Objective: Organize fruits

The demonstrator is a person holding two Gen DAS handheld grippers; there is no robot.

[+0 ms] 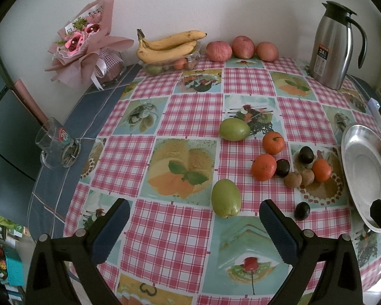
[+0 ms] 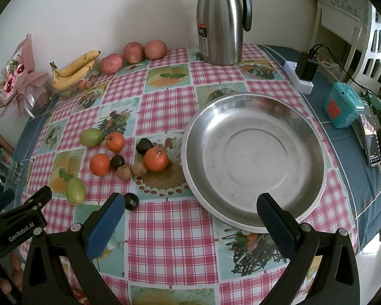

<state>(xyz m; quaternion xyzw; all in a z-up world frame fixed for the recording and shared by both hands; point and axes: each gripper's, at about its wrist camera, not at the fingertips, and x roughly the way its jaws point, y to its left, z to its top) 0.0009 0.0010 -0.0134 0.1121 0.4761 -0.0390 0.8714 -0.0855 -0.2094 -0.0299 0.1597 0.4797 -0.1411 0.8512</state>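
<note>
Two hand-held grippers above a round table covered by a pink-checked tablecloth (image 1: 180, 117) printed with food pictures. The left gripper (image 1: 194, 216), blue-padded jaws spread wide and holding nothing, hovers over the near part of the table, with a green oval fruit (image 1: 226, 198) lying on the cloth between and just beyond its fingers. The right gripper (image 2: 190, 211), jaws likewise spread and empty, hovers at the near rim of a wide, shallow stainless-steel dish (image 2: 254, 152), which holds no fruit. Loose fruits lie on the cloth left of the dish: a second green oval fruit (image 2: 91, 137), three small orange mandarins (image 2: 156, 159), three dark, near-black small fruits (image 2: 144, 145) and two brown round fruits (image 2: 124, 172), these two touching. At the far edge by the wall: a bunch of yellow bananas (image 1: 167, 44) on a clear plastic tray, three reddish apples (image 1: 242, 47) and a tall stainless-steel jug with a black handle (image 2: 221, 25)
</note>
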